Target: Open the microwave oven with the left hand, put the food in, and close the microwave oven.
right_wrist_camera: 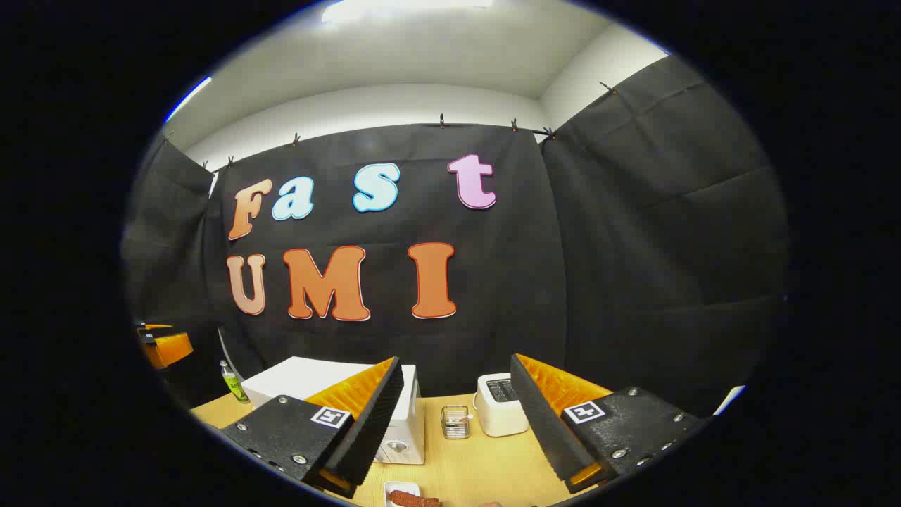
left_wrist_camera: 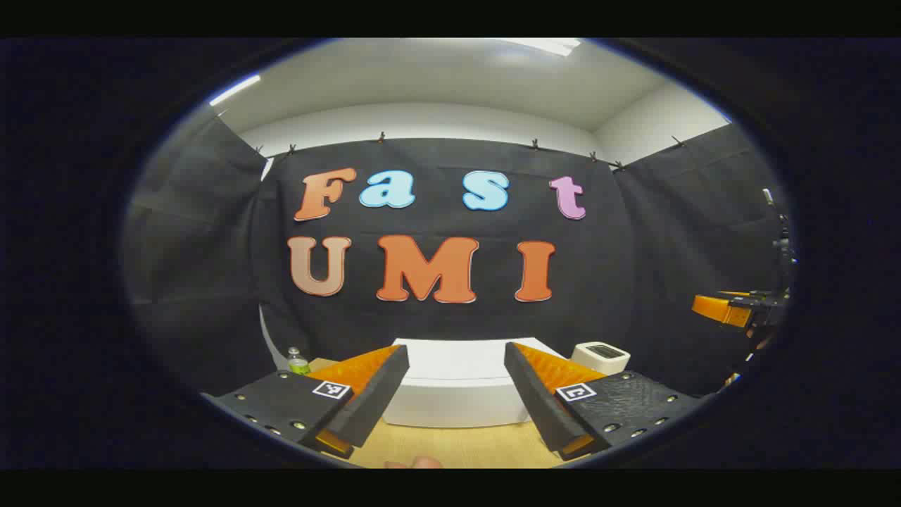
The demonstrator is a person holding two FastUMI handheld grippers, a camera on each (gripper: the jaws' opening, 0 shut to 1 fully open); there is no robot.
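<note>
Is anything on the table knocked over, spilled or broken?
Nothing stands out. The microwave, the toaster, the small glass jar and the bottle all stand upright on the table, with no spill to be seen. The food lies on its little plate at the front edge.

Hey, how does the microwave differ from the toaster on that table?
The microwave is the bigger, boxy one with a flat top; the toaster is smaller and rounder, with a dark slot on top. The microwave stands left of the small wire holder, the toaster right of it. The microwave has a round knob low on its front; I see none on the toaster. Both are white and stand upright on the table.
</note>
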